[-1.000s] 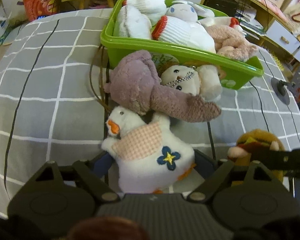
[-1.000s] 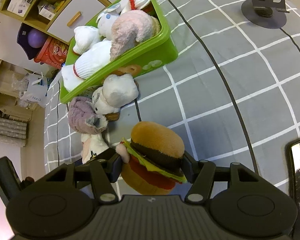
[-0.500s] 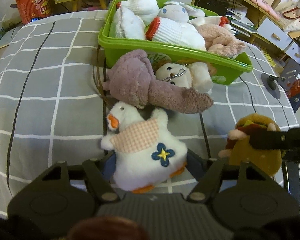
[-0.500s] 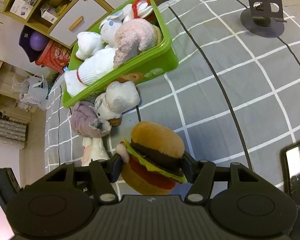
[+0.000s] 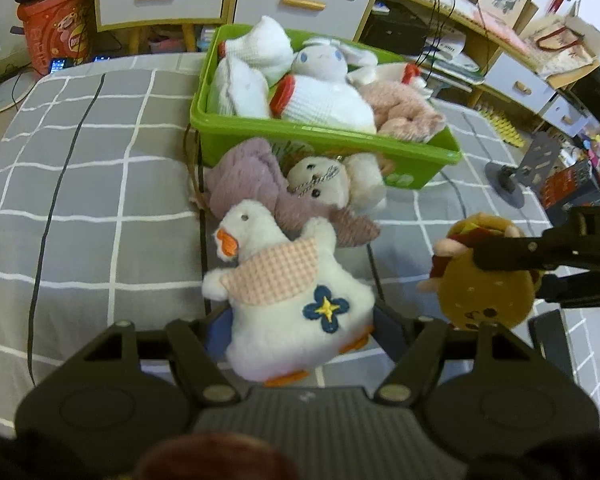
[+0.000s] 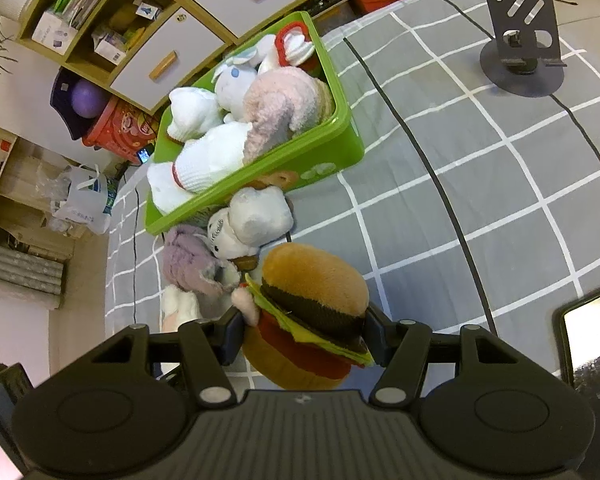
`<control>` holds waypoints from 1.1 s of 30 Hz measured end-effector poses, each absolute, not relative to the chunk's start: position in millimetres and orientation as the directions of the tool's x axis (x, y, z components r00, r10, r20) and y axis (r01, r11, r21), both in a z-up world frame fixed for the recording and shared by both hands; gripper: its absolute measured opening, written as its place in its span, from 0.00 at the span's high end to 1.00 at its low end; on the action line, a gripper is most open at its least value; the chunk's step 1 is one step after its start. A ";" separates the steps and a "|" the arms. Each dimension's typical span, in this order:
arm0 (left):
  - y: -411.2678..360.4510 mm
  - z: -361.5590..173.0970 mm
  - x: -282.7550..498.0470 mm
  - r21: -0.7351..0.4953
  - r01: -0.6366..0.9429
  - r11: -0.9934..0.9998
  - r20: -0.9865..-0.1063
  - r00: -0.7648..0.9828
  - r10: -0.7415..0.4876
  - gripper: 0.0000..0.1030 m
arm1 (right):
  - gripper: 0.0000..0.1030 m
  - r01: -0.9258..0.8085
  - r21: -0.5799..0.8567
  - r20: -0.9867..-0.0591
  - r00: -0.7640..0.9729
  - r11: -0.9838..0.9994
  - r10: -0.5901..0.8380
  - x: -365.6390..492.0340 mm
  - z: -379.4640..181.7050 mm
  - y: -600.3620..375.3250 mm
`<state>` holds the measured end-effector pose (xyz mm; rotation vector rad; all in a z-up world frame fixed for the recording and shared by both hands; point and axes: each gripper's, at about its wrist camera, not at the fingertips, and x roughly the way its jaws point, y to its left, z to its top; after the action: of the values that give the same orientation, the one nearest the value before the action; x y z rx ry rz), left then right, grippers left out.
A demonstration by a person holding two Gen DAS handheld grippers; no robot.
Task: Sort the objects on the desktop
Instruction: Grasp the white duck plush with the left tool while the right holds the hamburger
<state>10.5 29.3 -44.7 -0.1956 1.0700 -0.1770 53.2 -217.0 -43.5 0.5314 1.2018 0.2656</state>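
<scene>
Above the grid cloth, both toys now lifted: left gripper [image 5: 300, 320] pinching goose plush [image 5: 288, 300], right gripper [image 6: 304, 336] pinching burger plush [image 6: 310, 312]; green bin [image 5: 420, 152] next, prob.

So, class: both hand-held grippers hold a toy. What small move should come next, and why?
Probably carry the goose forward over the green bin. The left hand-held gripper already clamps it, clear of the cloth, and the bin holding the other plush toys lies straight ahead.
</scene>
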 end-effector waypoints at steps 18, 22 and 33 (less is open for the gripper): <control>42.0 -3.9 35.1 -0.281 0.034 0.959 -0.762 0.600 -0.245 0.32 | 0.41 0.112 0.611 -0.737 0.441 0.783 0.512 74.9 -14.9 -213.0; 45.7 -0.6 50.7 -0.274 0.026 0.961 -0.734 0.640 -0.226 0.32 | 0.41 0.115 0.629 -0.713 0.479 0.769 0.512 85.9 -13.1 -207.0; 48.1 -13.2 101.9 -0.303 -0.045 0.952 -0.684 0.706 -0.185 0.32 | 0.41 0.111 0.682 -0.606 0.639 0.723 0.474 123.1 -12.8 -190.4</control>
<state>101.9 48.1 -13.2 -0.3101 0.7870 -0.0789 123.1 -190.4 -12.8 0.7540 0.8701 0.2311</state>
